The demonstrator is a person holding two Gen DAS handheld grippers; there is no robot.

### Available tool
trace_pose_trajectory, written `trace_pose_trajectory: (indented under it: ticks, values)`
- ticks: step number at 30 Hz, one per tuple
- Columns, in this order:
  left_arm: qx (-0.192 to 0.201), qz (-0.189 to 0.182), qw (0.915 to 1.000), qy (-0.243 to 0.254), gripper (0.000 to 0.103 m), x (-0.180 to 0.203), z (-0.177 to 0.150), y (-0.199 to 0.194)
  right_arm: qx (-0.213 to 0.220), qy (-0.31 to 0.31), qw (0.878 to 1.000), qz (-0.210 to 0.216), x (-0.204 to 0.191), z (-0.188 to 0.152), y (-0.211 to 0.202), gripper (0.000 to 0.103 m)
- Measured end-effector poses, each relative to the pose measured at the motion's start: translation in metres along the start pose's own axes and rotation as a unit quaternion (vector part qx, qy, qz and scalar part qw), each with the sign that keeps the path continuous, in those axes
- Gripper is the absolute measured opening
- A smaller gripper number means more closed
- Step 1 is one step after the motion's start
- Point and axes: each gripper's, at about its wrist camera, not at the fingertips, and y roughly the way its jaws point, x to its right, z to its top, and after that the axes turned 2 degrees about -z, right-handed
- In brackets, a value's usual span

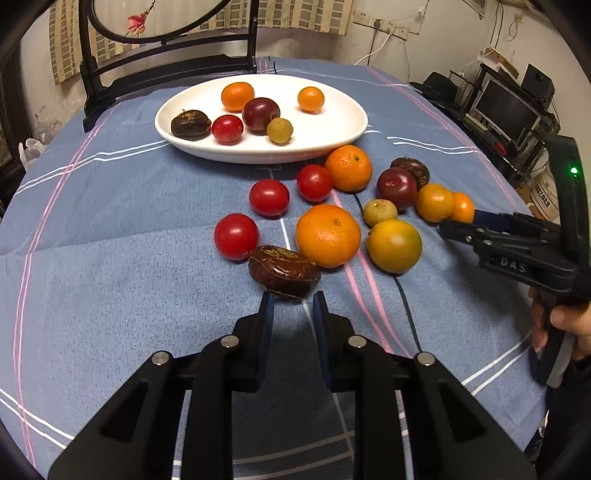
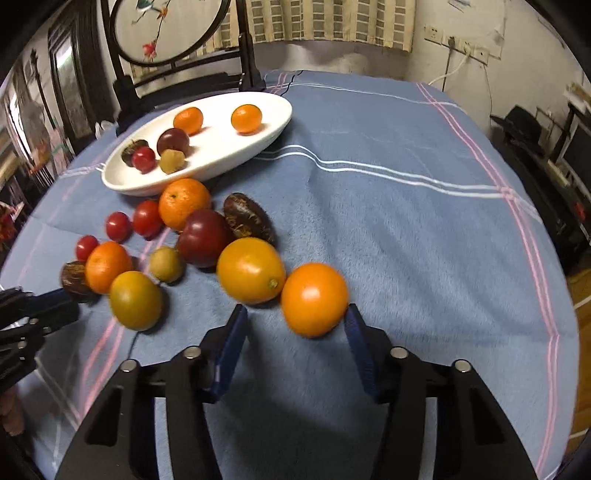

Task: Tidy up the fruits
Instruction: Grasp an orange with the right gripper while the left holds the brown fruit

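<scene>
A white oval plate (image 1: 325, 136) (image 2: 266, 122) holds several fruits at the back of the blue tablecloth. Loose fruits lie in front of it: cherry tomatoes, oranges, plums, longans, dark brown fruits. My left gripper (image 1: 293, 299) is open a little, just short of a dark brown fruit (image 1: 282, 271). My right gripper (image 2: 295, 317) is open wide, with a small orange kumquat (image 2: 314, 299) at the tips next to its right finger; a second kumquat (image 2: 251, 269) lies just beyond the left finger. The right gripper also shows in the left wrist view (image 1: 458, 227).
A dark wooden stand with a round embroidered screen (image 2: 166, 29) stands behind the plate. The table edge drops off to the right, with shelves and a monitor (image 1: 506, 110) beyond. Bare blue cloth (image 2: 406, 240) spreads right of the fruits.
</scene>
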Motion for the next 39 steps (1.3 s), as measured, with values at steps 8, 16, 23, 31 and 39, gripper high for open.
trace_pose_trajectory:
  ticks: [8, 16, 23, 31, 39]
  values:
    - [-0.005, -0.004, 1.0000, -0.006, 0.033, -0.002, -0.002, 0.002, 0.015, 0.008, 1.000, 0.004, 0.006, -0.005, -0.010, 0.034]
    - [-0.014, -0.014, 0.9996, -0.020, 0.043, -0.004, 0.007, 0.014, 0.042, 0.008, 0.998, 0.037, -0.001, -0.027, -0.042, 0.034]
    - [-0.021, -0.040, 0.9972, -0.060, 0.047, -0.014, 0.013, 0.016, 0.052, 0.004, 0.997, 0.057, -0.011, -0.032, -0.053, 0.034]
    - [-0.014, -0.037, 0.9962, -0.077, 0.034, -0.023, 0.024, 0.021, 0.052, 0.004, 0.996, 0.071, -0.016, -0.036, -0.054, 0.034]
    - [0.008, -0.022, 0.9982, -0.055, 0.033, -0.025, 0.015, 0.004, 0.060, -0.011, 0.995, 0.080, -0.026, -0.035, -0.062, 0.034]
